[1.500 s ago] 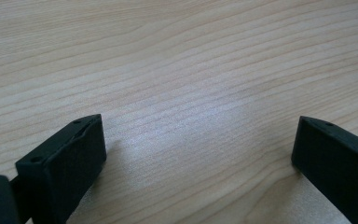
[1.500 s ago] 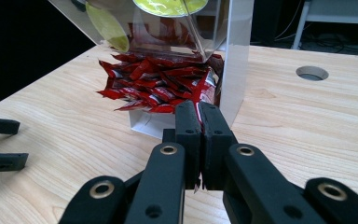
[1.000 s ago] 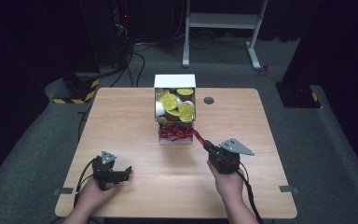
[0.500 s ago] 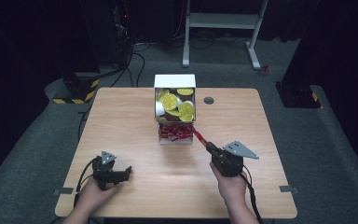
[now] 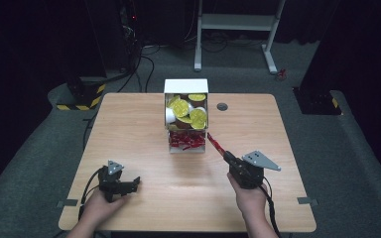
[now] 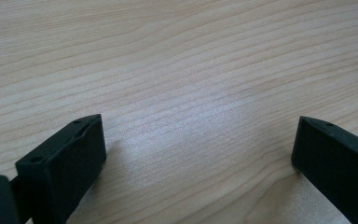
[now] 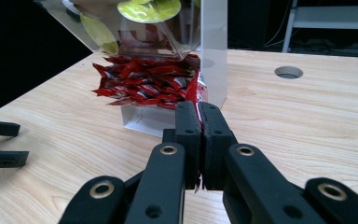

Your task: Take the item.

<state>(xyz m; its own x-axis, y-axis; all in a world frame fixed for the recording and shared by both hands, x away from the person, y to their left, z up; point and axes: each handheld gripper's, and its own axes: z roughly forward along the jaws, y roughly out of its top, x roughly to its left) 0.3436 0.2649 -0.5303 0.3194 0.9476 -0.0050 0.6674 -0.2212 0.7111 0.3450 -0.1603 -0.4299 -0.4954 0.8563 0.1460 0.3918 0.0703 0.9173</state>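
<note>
One red sachet [image 7: 196,93] sits pinched in my right claw [image 7: 199,122], its long axis running up and away toward the dispenser box [image 5: 186,116] just beyond on the desk [image 5: 129,129]. My left claw [image 6: 196,154] rests wide open and empty, well apart from both, so I judge the right hand nearer for the coming move.

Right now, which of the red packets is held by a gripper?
The red packet clamped between the right gripper's jaws, out at the pile's right edge. The other red packets lie loose in the dispenser's bottom tray.
</note>
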